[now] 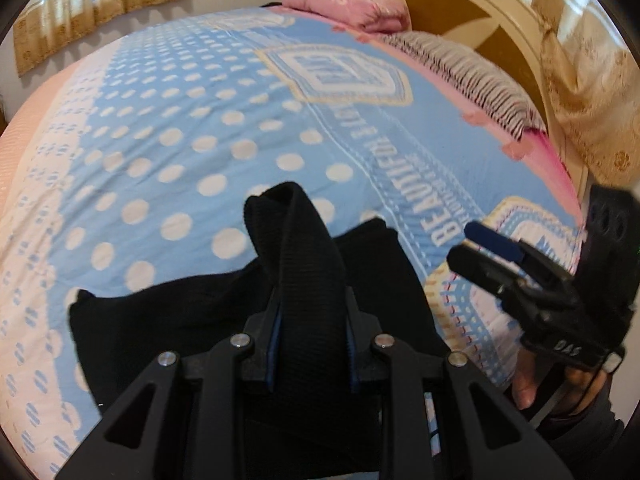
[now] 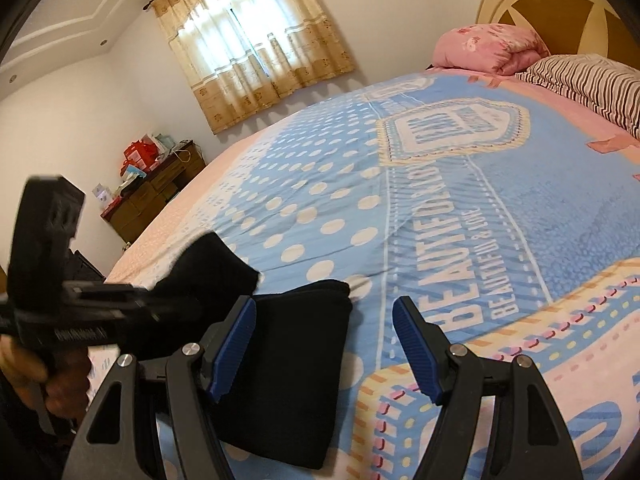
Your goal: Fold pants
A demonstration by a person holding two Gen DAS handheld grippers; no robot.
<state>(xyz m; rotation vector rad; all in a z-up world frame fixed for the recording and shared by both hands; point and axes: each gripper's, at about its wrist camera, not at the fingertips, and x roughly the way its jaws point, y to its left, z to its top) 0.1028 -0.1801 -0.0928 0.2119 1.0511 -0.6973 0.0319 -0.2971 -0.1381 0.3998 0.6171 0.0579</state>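
Black knit pants [image 1: 304,248] lie near the front edge of the bed. My left gripper [image 1: 312,312] is shut on a thick fold of them, and the fabric stands up in a loop between its fingers. The rest spreads to the left [image 1: 160,312]. In the right wrist view the pants [image 2: 292,360] form a folded dark stack on the cover. The left gripper [image 2: 160,304] holds their raised end at the left there, a hand on its handle. My right gripper [image 2: 324,320] hangs open just above the stack's right edge with nothing between its blue pads [image 2: 234,340]. It also shows at the right of the left wrist view [image 1: 480,248].
The bed wears a blue dotted cover [image 2: 440,200] with lettering. A pink pillow [image 2: 488,48] and a striped pillow [image 2: 592,84] lie by the headboard [image 2: 532,0]. A wooden dresser [image 2: 156,192] with boxes stands by the far wall under a curtained window [image 2: 248,40].
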